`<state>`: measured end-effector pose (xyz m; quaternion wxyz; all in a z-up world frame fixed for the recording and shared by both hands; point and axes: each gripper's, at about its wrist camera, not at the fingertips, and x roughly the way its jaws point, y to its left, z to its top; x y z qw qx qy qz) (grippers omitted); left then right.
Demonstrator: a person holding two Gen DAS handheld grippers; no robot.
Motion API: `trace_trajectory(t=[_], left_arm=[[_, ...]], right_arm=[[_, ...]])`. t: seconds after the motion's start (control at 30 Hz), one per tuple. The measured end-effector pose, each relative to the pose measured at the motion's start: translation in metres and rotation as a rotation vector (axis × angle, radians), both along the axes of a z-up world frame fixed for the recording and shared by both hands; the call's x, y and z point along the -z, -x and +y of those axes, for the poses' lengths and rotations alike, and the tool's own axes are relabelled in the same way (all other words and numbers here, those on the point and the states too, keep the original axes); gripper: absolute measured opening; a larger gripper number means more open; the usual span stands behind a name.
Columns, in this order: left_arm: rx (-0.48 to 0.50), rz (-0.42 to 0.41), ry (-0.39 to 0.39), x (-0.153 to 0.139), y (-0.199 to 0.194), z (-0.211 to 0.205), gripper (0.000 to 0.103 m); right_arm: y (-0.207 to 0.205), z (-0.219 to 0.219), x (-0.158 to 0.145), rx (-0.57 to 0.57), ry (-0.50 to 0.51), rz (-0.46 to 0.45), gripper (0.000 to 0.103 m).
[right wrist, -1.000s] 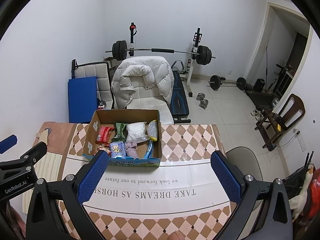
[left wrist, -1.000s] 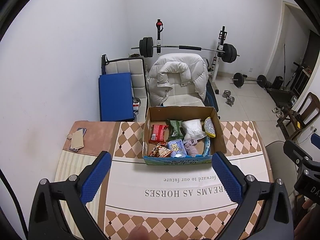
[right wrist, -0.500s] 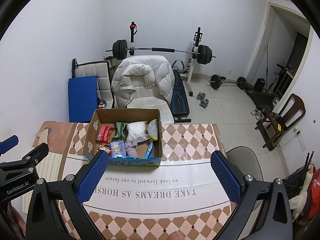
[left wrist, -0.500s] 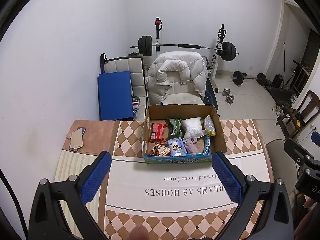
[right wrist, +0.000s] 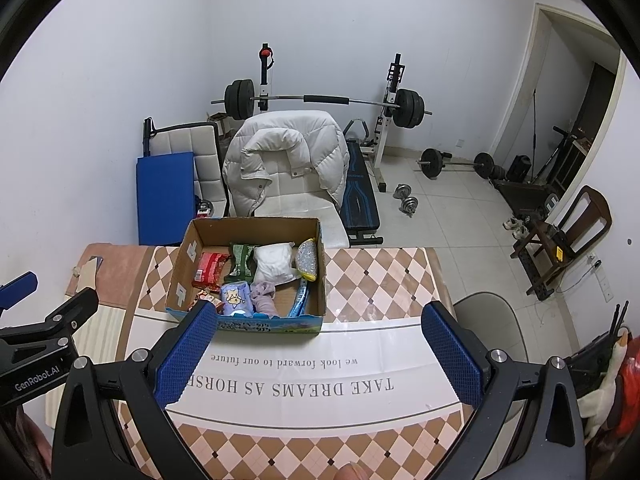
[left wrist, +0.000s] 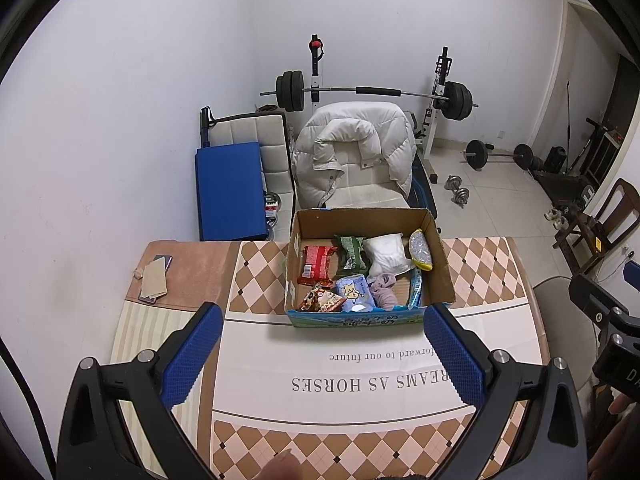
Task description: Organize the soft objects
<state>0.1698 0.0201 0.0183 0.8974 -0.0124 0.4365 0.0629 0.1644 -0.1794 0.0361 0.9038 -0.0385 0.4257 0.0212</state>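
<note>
An open cardboard box (left wrist: 442, 268) stands on the table's far side; it also shows in the right wrist view (right wrist: 180, 276). Inside lie a red packet (left wrist: 318, 264), a green packet (left wrist: 351, 252), a white soft bag (left wrist: 386, 254), a blue tissue pack (left wrist: 354, 292), a purple cloth (left wrist: 383, 294) and other packets. My left gripper (left wrist: 320, 354) is open and empty, held above the table in front of the box. My right gripper (right wrist: 318, 354) is open and empty, to the right of the left one.
The table has a chequered cloth with a white printed band (left wrist: 360, 376). A phone and paper (left wrist: 154, 278) lie on a pink mat at the left. Behind the table stand a chair with a white jacket (left wrist: 352, 152), a blue pad (left wrist: 230, 190) and a barbell rack (left wrist: 376, 92).
Both views have shifted very slightly; the box sits a touch lower in the frames. Both grippers stay open and empty.
</note>
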Motion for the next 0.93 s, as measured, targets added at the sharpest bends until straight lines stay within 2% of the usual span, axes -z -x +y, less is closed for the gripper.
trace_trajectory(t=[0.7, 0.93], left_arm=[[0.015, 0.011, 0.003, 0.0044, -0.0004, -0.0008, 0.103], [0.014, -0.007, 0.012, 0.0057, 0.0012, -0.0005, 0.103]], right_arm=[[-0.0046, 0.0050, 0.0047, -0.008, -0.001, 0.001, 0.103], [-0.0048, 0.0052, 0.0045, -0.007, 0.001, 0.001, 0.103]])
